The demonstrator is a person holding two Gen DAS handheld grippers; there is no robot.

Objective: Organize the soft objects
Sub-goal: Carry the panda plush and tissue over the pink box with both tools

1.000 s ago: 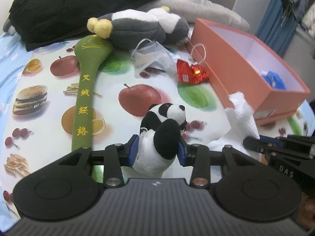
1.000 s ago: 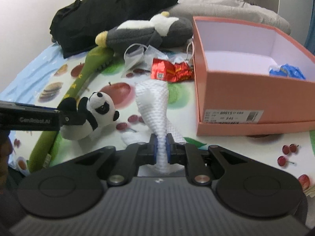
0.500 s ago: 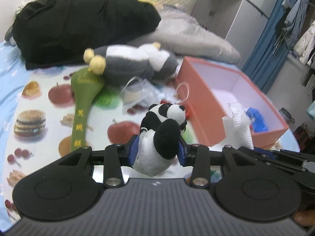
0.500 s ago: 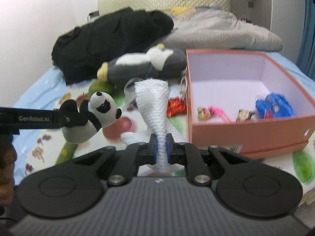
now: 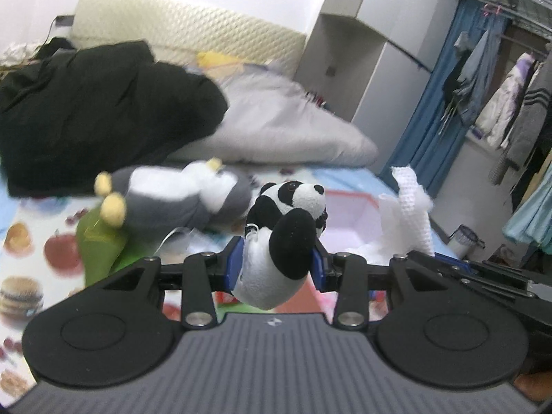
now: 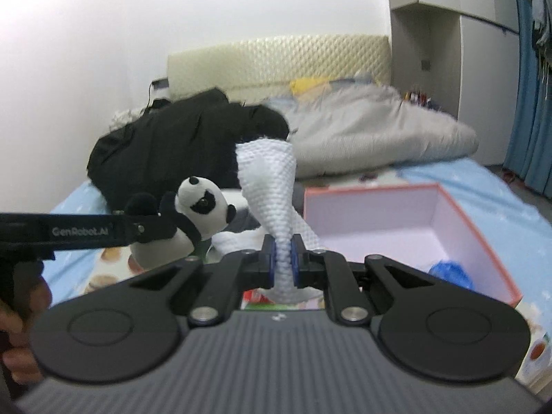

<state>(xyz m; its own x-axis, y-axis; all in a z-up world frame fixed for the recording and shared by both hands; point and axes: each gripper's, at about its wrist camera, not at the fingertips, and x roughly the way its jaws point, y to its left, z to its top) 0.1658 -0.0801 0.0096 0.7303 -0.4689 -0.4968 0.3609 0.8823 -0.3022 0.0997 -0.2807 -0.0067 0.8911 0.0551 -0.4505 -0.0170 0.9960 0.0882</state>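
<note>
My left gripper (image 5: 277,264) is shut on a small panda plush (image 5: 286,234) and holds it in the air above the bed. The panda also shows in the right wrist view (image 6: 193,217), left of the white cloth. My right gripper (image 6: 283,258) is shut on a white waffle-weave cloth (image 6: 270,186), held up over the near left corner of the open pink box (image 6: 479,238). The cloth also shows in the left wrist view (image 5: 410,214), right of the panda, in front of the box (image 5: 348,214).
A grey and white penguin plush (image 5: 172,200) and a green plush stick (image 5: 100,248) lie on the fruit-print sheet (image 5: 51,252). A black coat (image 5: 96,110) and a grey duvet (image 5: 283,127) are piled behind. A blue item (image 6: 448,272) lies in the box.
Both grippers have risen and tilted up with the panda and the cloth still held. The box and bed now sit lower in both views, and the cloth is nearer the box.
</note>
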